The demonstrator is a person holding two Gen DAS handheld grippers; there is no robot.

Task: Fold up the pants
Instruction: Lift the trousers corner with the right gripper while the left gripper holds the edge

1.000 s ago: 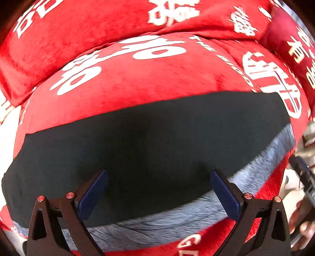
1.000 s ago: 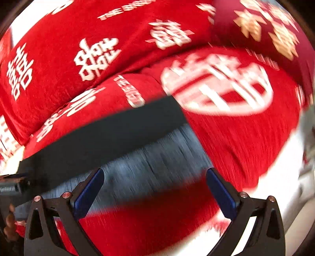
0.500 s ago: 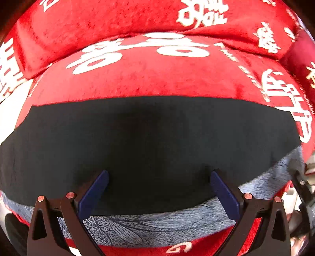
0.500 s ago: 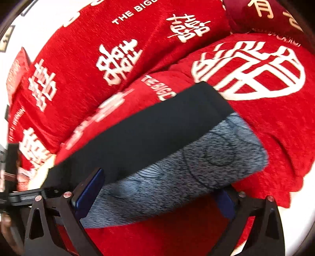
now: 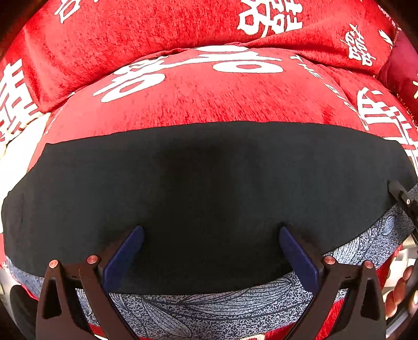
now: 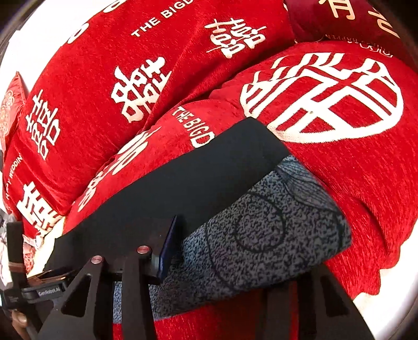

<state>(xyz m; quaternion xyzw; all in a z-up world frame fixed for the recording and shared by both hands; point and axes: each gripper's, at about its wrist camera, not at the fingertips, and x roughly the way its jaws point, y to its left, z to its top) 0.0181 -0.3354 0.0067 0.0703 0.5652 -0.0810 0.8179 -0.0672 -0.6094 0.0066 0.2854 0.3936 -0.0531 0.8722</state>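
Pants (image 5: 209, 188) flat on red printed sofa cushion (image 5: 209, 104), long axis sideways. Left gripper (image 5: 209, 251) gaping above black middle, clasping nothing. Right gripper (image 6: 235, 261) nearer grey patterned end (image 6: 261, 230), jaws just narrowing around it; contact unclear.

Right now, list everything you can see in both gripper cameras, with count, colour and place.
pants: one, black with a grey patterned part, lying flat across the red cover.
cover: one, red with white characters, over the cushions under and behind the pants.
dark red cushion: one, top right of the right wrist view.
left gripper: black with blue pads, jaws wide apart above the black cloth.
right gripper: black with blue pads, jaws have just been closing, grey end of the pants between them; right finger hidden under the cloth.
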